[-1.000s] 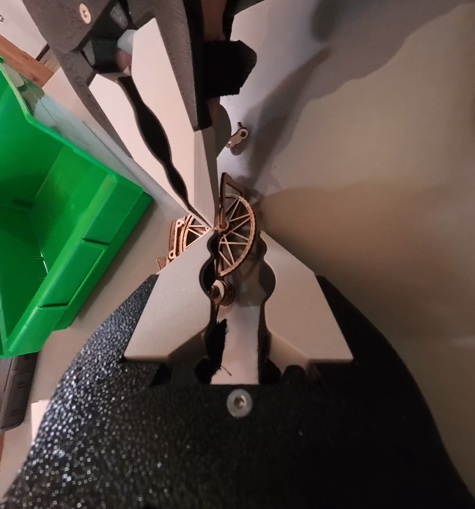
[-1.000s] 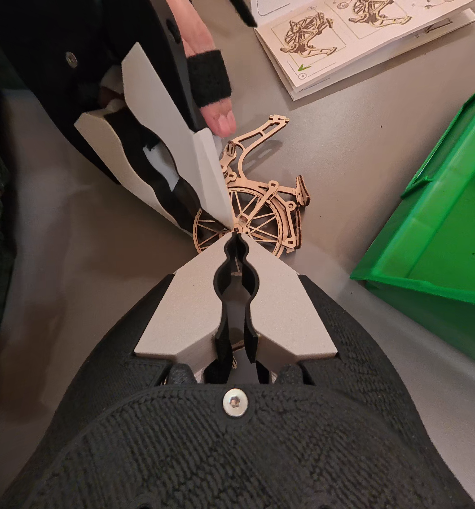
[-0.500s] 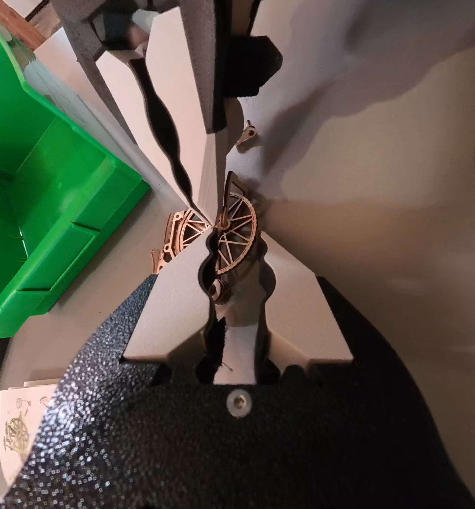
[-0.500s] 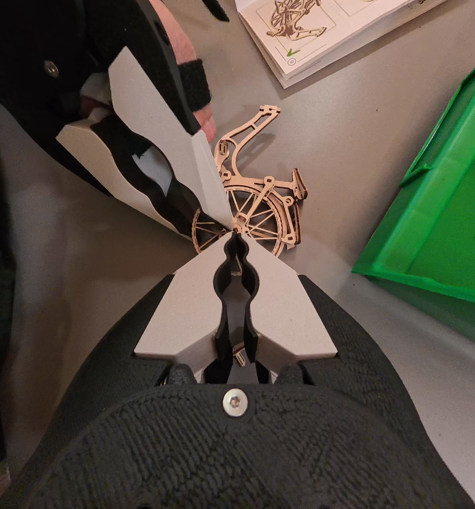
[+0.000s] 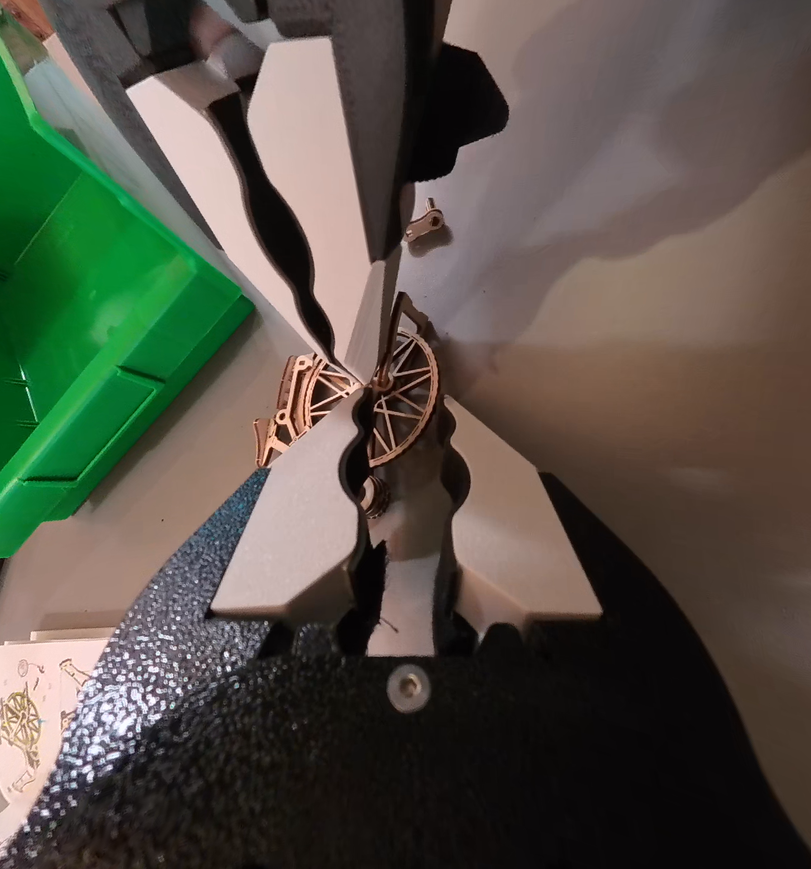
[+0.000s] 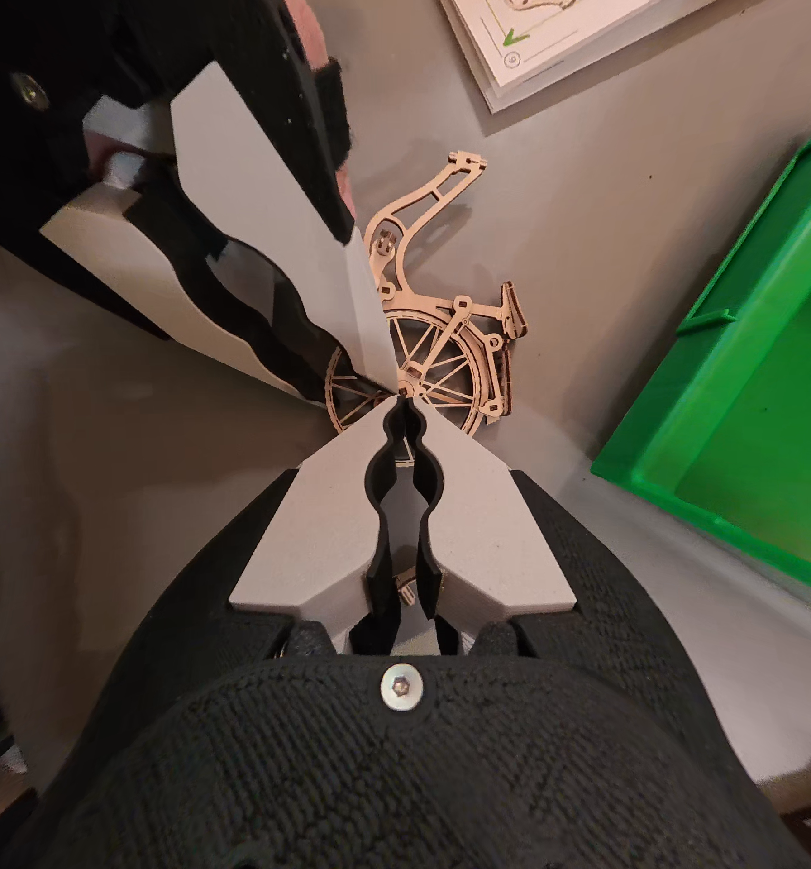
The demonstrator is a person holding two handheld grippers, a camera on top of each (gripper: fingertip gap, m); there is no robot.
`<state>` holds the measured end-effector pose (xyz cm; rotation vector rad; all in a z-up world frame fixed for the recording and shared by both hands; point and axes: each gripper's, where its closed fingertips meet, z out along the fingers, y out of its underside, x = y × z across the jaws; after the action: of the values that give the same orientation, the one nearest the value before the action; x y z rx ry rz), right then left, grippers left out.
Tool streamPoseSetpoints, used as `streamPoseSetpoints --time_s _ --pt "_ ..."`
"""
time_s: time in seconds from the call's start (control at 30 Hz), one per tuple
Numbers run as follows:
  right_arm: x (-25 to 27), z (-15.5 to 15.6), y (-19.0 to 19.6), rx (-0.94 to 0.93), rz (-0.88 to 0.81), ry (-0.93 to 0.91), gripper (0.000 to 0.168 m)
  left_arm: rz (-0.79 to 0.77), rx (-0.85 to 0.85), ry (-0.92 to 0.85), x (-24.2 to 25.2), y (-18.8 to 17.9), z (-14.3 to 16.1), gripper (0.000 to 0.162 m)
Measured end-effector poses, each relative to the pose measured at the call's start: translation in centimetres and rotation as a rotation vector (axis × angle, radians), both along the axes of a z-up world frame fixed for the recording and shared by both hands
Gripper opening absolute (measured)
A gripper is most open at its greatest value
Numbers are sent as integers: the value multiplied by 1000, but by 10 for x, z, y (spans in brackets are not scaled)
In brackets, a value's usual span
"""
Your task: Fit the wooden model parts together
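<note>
A flat wooden bicycle model (image 6: 460,319) lies on the grey table (image 6: 582,211), with its spoked wheel (image 5: 408,404), curved frame arm and seat. My right gripper (image 6: 401,399) is shut, with its tips on the wheel hub. Anything pinched there is hidden. It comes in from the top in the left wrist view (image 5: 352,376). My left gripper (image 5: 403,395) is open, its fingers straddling the wheel beside the hub, and it also shows in the right wrist view (image 6: 354,392). A small wooden gear (image 5: 379,499) shows in its gap by the left pad.
A green bin (image 5: 112,423) stands close beside the model, and it also shows in the right wrist view (image 6: 676,414). A small wooden crank piece (image 5: 425,225) lies loose on the table under the right gripper. An instruction booklet (image 6: 559,47) lies beyond the model. A hand (image 6: 345,183) holds the left gripper.
Both grippers stay with their tips at the wheel hub. The views have swung a little: the booklet has slid towards the top edge in the right view and come into the left view.
</note>
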<state>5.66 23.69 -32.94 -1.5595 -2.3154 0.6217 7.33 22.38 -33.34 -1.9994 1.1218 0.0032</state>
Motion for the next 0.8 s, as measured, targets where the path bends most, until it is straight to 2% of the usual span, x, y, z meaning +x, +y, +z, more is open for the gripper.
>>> streamPoseSetpoints --time_s 0.03,0.27,0.33,0.4,0.43,0.5,0.53,0.63,0.7,0.8 --pt "0 0 0 5 -6 -5 0 1 1 1 0 0 0 25" --pt "-1 0 0 -43 -55 17 0 4 8 -17 0 0 1 24" --pt "-3 4 0 -70 -61 63 0 -23 62 -5 0 0 4 24" --pt "-1 21 -3 -94 -68 112 0 -52 29 -139 10 -9 21 27" --pt "-1 37 -2 -73 -72 173 0 -56 52 -239 14 -12 39 35" --pt "0 72 0 -64 -86 319 0 -43 190 -415 8 -14 82 36" --pt "1 85 1 -68 -94 387 0 -28 261 -447 0 -15 95 36" --pt "3 96 7 -83 -114 515 0 9 356 -450 -15 -18 98 37" --pt "1 99 9 -112 -115 621 0 47 431 -521 -24 -20 103 35" --pt "-1 113 35 -15 -198 890 0 150 588 -663 -54 -22 118 32"
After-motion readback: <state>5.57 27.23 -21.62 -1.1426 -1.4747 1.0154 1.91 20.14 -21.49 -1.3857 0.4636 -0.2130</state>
